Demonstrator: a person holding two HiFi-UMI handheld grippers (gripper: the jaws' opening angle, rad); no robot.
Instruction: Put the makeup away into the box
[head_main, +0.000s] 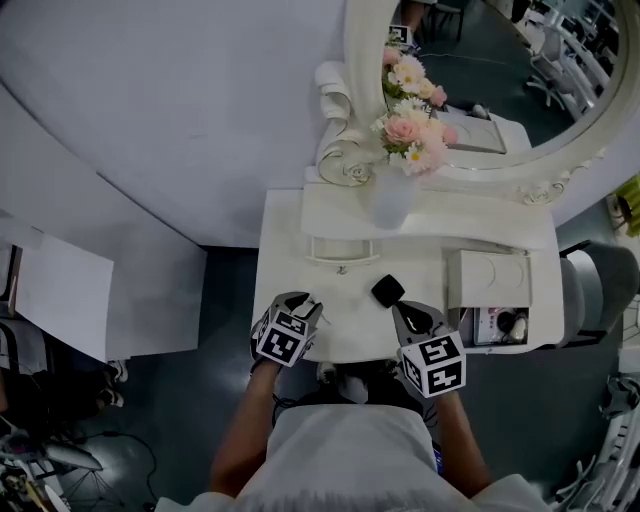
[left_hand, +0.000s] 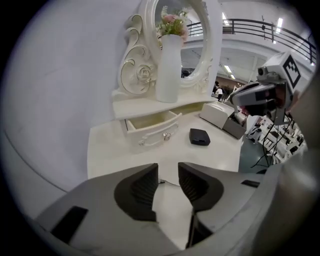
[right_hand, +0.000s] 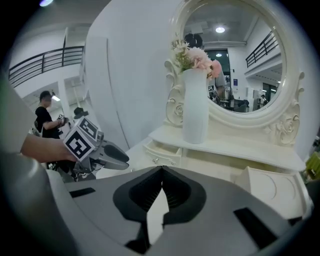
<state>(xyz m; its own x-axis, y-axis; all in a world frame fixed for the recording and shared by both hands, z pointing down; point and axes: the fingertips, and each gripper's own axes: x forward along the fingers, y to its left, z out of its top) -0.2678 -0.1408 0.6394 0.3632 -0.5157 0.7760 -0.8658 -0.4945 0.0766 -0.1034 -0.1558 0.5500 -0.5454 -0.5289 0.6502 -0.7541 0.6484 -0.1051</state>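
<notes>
Grey jaws of the left gripper (left_hand: 168, 172) stand partly apart and empty. The right gripper (right_hand: 161, 172) is pinched together, empty too; I'd open it wide and straddle the small black square compact (head_main: 388, 291) lying just ahead, then carry it to the white lidded box (head_main: 488, 283) at the right. Around them are a glossy white dressing table (head_main: 285, 260), a white vase of pink flowers (head_main: 390, 200) and an ornate oval mirror (head_main: 500, 70).
</notes>
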